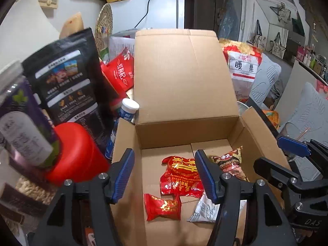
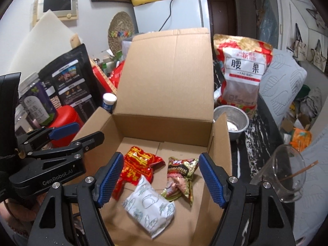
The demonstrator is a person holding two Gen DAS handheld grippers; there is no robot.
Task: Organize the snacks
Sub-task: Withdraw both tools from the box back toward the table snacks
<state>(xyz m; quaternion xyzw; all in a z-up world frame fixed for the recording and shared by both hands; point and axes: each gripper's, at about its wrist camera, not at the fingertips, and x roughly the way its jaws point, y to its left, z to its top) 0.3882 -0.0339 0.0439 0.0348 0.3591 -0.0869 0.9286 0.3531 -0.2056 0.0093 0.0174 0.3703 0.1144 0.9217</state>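
Both grippers tilt down over the open cardboard box (image 2: 164, 94). The left gripper (image 1: 164, 176) and the right gripper (image 2: 162, 182) are spread apart and hold nothing. Snack packs lie on the box floor. Only the left view shows the small red pack (image 1: 163, 207). Only the right view shows the metal bowl (image 2: 231, 123) past the box's right wall.

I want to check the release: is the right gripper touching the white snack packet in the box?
Apart. The right wrist view shows the right gripper open, its fingers above the white snack packet, which lies loose on the cardboard box floor.
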